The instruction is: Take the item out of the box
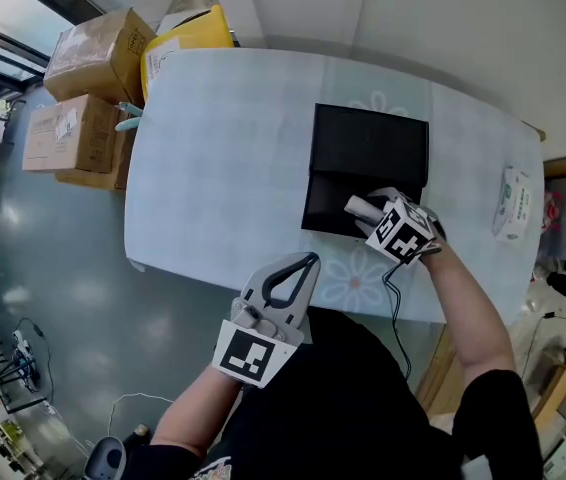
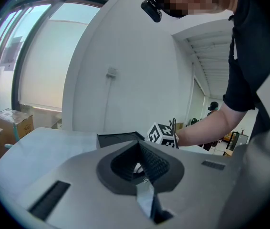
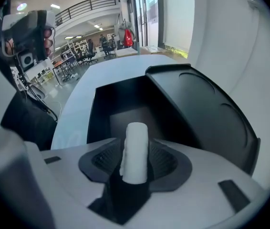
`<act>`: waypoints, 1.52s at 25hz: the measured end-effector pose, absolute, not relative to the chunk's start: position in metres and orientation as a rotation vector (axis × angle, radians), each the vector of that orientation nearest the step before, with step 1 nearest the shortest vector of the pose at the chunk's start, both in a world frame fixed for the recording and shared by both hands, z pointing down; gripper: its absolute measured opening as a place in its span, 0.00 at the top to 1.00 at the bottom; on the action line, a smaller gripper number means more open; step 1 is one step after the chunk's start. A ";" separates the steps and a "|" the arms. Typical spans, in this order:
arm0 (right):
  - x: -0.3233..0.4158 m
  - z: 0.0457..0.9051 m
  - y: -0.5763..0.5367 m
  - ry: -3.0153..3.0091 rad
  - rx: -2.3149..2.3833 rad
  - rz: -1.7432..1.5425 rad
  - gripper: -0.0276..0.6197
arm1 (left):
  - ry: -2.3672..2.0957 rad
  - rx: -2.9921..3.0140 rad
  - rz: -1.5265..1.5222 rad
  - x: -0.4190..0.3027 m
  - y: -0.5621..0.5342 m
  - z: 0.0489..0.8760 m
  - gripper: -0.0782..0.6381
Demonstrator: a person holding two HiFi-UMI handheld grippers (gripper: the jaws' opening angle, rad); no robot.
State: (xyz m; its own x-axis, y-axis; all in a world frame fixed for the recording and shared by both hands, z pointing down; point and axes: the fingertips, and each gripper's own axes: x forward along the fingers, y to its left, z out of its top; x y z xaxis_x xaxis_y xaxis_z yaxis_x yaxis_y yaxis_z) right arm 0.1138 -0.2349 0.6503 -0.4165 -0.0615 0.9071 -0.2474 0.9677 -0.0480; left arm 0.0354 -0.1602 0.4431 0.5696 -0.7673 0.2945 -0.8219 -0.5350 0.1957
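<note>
Two ribbed pads (image 3: 105, 160) of the right gripper (image 3: 135, 165) stand wide apart, and a white roll (image 3: 136, 144) stands upright between them with a gap on each side, so neither pad presses on it. The roll's lower end is hidden behind the gripper body, so I cannot tell what it rests on. Just past it, at 12 o'clock in the right gripper view, lies the dark inside of the box (image 3: 125, 109), open, with its lid (image 3: 206, 109) tilted up at 2 o'clock.

In the head view this gripper points steeply down, with its tips over the tray's 5 o'clock corner. The lid lies flat on the table (image 1: 223, 148) at 12 o'clock from the tray. The box sits a little toward 3 o'clock of the table's middle. A dark cable (image 1: 395, 303) hangs from the gripper toward 6 o'clock, beside the bare arm (image 1: 468, 308).

The left gripper (image 1: 308, 261) is closed tip to tip with nothing in it. It hangs at 6 o'clock off the table's near edge, well apart from the box, pointing toward 1 o'clock.

A white pack (image 1: 513, 203) lies near the table's 3 o'clock edge. Cartons (image 1: 73, 133) are stacked on the floor at 10 o'clock.
</note>
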 end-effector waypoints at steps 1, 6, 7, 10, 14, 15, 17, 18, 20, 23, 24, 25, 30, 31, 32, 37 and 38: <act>0.114 0.654 -0.234 -1.979 0.207 0.194 0.69 | -1.309 2.490 0.245 0.034 -0.160 0.443 0.88; 0.114 0.664 -0.235 -1.934 0.218 0.145 0.69 | -1.326 2.480 0.242 0.029 -0.157 0.445 0.88; 0.114 0.664 -0.235 -1.934 0.222 0.145 0.69 | -1.327 2.477 0.243 0.029 -0.156 0.445 0.88; 0.114 0.664 -0.235 -1.936 0.226 0.144 0.69 | -1.325 2.475 0.251 0.028 -0.152 0.447 0.88; 0.113 0.664 -0.235 -1.940 0.237 0.146 0.71 | -1.323 2.479 0.247 0.029 -0.149 0.445 0.88; 0.113 0.664 -0.235 -1.943 0.242 0.146 0.72 | -1.323 2.481 0.249 0.029 -0.147 0.445 0.88; 0.113 0.664 -0.237 -1.946 0.258 0.137 0.72 | -1.323 2.484 0.252 0.028 -0.145 0.444 0.88; 0.114 0.663 -0.237 -1.946 0.267 0.132 0.73 | -1.323 2.485 0.253 0.027 -0.144 0.443 0.88; 0.115 0.661 -0.238 -1.950 0.283 0.127 0.73 | -1.325 2.486 0.253 0.026 -0.140 0.441 0.88; 0.117 0.652 -0.238 -1.965 0.315 0.127 0.73 | -1.326 2.493 0.250 0.025 -0.135 0.437 0.88; 0.117 0.647 -0.239 -1.972 0.331 0.123 0.73 | -1.326 2.492 0.247 0.025 -0.133 0.435 0.88; 0.117 0.643 -0.239 -1.981 0.349 0.118 0.73 | -1.326 2.491 0.243 0.025 -0.131 0.434 0.88; 0.116 0.613 -0.242 -2.051 0.477 0.112 0.73 | -1.314 2.532 0.237 0.021 -0.121 0.427 0.88; 0.115 0.604 -0.242 -2.070 0.508 0.111 0.73 | -1.310 2.544 0.234 0.020 -0.118 0.424 0.88; 0.113 0.595 -0.241 -2.089 0.542 0.108 0.73 | -1.304 2.554 0.233 0.019 -0.115 0.420 0.88; 0.108 0.535 -0.231 -2.193 0.754 0.117 0.73 | -1.235 2.613 0.225 0.013 -0.098 0.400 0.88; 0.107 0.521 -0.227 -2.219 0.803 0.127 0.73 | -1.220 2.628 0.223 0.012 -0.094 0.396 0.88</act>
